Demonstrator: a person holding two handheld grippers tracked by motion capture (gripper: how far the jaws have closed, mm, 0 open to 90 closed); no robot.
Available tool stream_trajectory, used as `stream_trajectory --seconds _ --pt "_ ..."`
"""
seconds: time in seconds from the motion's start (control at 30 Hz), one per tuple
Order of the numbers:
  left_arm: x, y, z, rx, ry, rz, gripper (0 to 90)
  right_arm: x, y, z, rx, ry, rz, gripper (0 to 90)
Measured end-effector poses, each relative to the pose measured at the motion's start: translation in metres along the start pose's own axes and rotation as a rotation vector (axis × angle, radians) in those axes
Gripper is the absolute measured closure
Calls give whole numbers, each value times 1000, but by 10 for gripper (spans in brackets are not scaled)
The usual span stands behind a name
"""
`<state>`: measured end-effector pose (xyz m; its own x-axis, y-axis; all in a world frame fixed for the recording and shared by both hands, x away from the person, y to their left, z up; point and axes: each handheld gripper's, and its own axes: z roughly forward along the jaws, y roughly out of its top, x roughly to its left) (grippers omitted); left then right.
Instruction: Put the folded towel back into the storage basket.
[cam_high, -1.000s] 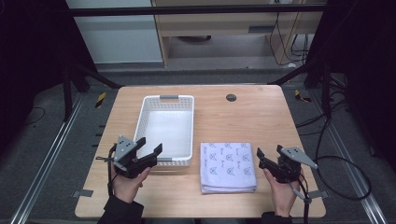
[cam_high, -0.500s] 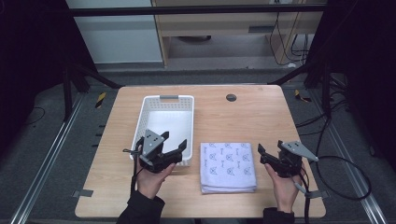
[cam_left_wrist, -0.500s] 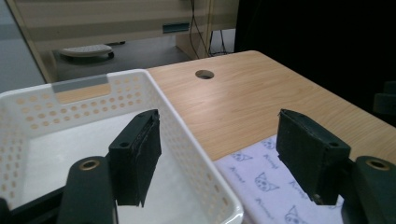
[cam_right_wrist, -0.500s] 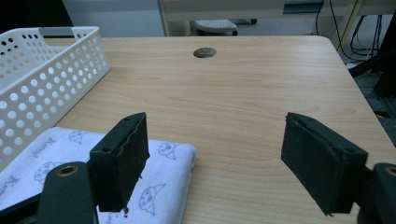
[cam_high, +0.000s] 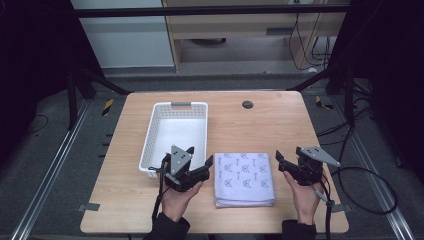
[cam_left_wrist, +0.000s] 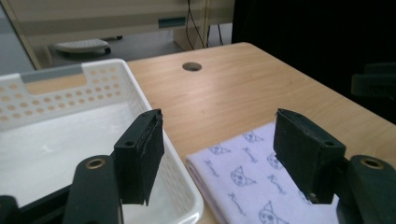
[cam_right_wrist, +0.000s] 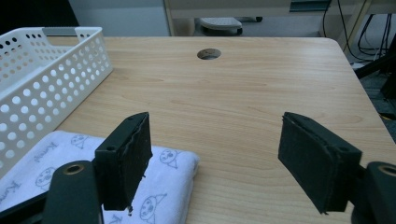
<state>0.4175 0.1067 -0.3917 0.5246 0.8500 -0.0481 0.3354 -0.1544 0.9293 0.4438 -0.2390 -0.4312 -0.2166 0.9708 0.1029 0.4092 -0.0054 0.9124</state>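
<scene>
Both my claws, left gripper and right gripper, gape empty beside the soft folded cloth printed with cat faces; perforated white plastic basket nearby.

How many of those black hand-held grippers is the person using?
2. The left hand-held gripper is between the white basket and the folded cloth; the right hand-held gripper is just right of the cloth.

basket left of towel | both on table
</scene>
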Motion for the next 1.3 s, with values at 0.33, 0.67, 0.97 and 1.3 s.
stream_trajectory --seconds 0.33,0.67,0.97,1.3 --pt "-17 -24 4 59 -16 11 344 5 -4 11 37 32 -37 310" --pt "-26 -49 5 110 -28 6 377 8 -5 13 48 67 -37 324" --pt "-24 -70 11 178 -56 -30 440 9 -9 20 80 88 -40 339" --pt "-22 -86 23 233 -60 -58 452 8 -16 32 130 97 -36 372"
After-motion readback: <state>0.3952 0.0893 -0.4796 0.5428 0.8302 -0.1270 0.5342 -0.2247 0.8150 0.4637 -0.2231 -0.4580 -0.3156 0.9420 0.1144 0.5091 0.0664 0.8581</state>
